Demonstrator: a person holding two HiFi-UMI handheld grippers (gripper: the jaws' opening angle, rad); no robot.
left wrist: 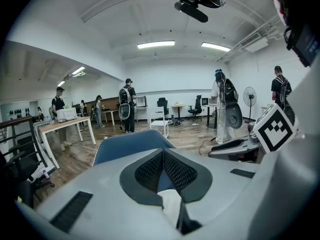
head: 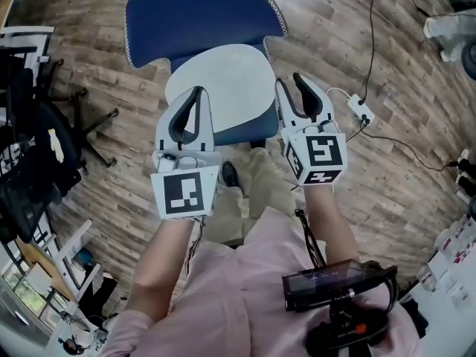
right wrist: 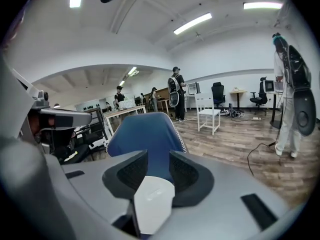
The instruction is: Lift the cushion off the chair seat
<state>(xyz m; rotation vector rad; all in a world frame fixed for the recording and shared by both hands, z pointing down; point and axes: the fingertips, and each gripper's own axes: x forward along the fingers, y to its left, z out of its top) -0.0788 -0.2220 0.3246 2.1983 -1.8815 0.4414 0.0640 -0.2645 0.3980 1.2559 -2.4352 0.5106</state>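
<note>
**Left claw (head: 198,91) pinched, right claw (head: 290,80) parted, cushion (head: 201,10) on the chair**

Your left claw sits left of centre in the head view. Its jaws are drawn together so the tips meet, leaving only an oval gap behind them. In the left gripper view (left wrist: 161,153) the two dark ribbed pads close to a point, and nothing is caught between them.

Your right claw sits right of centre, level with the left one. Its jaws stand a narrow way apart and are empty. In the right gripper view (right wrist: 155,159) the blue cushion (right wrist: 145,134) shows through the gap, well beyond the tips.

The cushion is blue with a pale stitched edge. It fills the top centre of the head view and neither claw touches it. Just below it in that frame lies a white rounded chair panel (head: 223,76), and your claws flank the panel's left and right edges. You cannot tell from these views whether they touch it.

The same white panel shows low in each gripper view, just under the jaws (right wrist: 152,199).

A wooden floor (head: 387,177) surrounds the chair. A white power box (head: 361,108) on a black cable lies right of your right claw. A black chair base (head: 89,125) stands at the left edge of the frame.
</note>
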